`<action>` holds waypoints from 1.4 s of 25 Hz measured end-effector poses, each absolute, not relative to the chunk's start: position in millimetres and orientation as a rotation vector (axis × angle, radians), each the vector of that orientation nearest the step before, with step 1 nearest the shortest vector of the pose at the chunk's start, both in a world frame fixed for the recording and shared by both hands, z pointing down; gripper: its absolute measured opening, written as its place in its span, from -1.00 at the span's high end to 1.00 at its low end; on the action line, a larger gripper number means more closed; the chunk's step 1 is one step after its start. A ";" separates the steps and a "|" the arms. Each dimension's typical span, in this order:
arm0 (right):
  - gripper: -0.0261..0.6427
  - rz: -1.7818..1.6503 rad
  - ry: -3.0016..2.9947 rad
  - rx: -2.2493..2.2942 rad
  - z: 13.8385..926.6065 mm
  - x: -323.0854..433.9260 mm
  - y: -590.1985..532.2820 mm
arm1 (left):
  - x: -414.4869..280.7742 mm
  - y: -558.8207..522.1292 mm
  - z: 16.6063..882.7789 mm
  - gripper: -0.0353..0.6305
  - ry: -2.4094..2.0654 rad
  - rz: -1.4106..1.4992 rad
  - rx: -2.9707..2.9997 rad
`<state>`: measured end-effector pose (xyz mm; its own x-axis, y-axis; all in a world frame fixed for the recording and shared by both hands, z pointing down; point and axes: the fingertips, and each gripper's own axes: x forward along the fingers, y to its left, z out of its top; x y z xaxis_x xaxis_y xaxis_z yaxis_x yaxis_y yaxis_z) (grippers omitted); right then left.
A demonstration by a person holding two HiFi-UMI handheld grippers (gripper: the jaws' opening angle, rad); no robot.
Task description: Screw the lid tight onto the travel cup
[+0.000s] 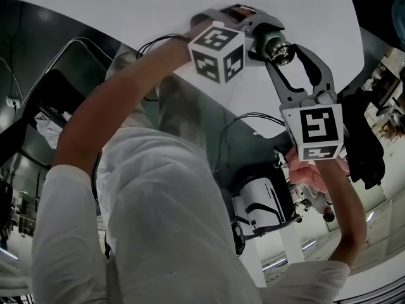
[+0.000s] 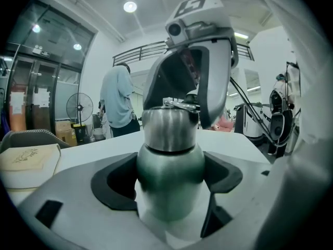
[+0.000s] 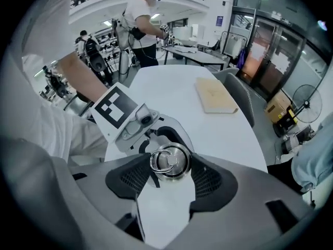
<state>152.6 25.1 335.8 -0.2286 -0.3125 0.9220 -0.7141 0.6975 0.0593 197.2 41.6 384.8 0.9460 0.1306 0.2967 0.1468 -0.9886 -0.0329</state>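
The travel cup [image 2: 170, 177] has a green metal body and a silver lid [image 2: 170, 129] with a ring on top. My left gripper [image 2: 171, 184] is shut on the cup's body and holds it almost level over the white table [image 1: 114, 11]. From above, my right gripper [image 3: 169, 172] straddles the lid [image 3: 170, 160], its black pads [image 3: 208, 178] against both sides of the rim. In the head view the cup [image 1: 271, 41] sits at top centre with the left gripper [image 1: 262, 33] behind it. The right gripper [image 1: 286, 54] reaches up to the lid from the lower right.
A beige flat book or pad [image 3: 216, 95] lies on the table [image 3: 182, 87] further out. One person [image 2: 118, 100] stands beyond the table near a floor fan [image 2: 79, 108]. Another person [image 3: 143, 25] stands at the far end. Chairs and stands ring the table.
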 end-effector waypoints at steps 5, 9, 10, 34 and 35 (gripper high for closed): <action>0.21 0.415 -1.825 0.724 334.6 152.1 26.8 | 198.0 41.1 384.9 -0.22 -0.209 -0.456 -3.053; 0.16 0.246 -1.851 0.569 324.7 143.6 29.7 | 196.8 41.6 385.3 -0.22 -0.215 -0.450 -3.055; 0.16 0.202 -1.858 0.517 322.0 139.6 31.1 | 196.0 41.8 385.5 -0.22 -0.215 -0.450 -3.054; 0.25 0.048 -1.833 0.099 342.2 146.3 34.8 | 197.0 42.1 384.6 -0.22 -0.198 -0.459 -3.050; 0.25 0.076 -1.838 0.146 342.1 145.9 34.3 | 196.7 42.7 384.7 -0.22 -0.197 -0.459 -3.050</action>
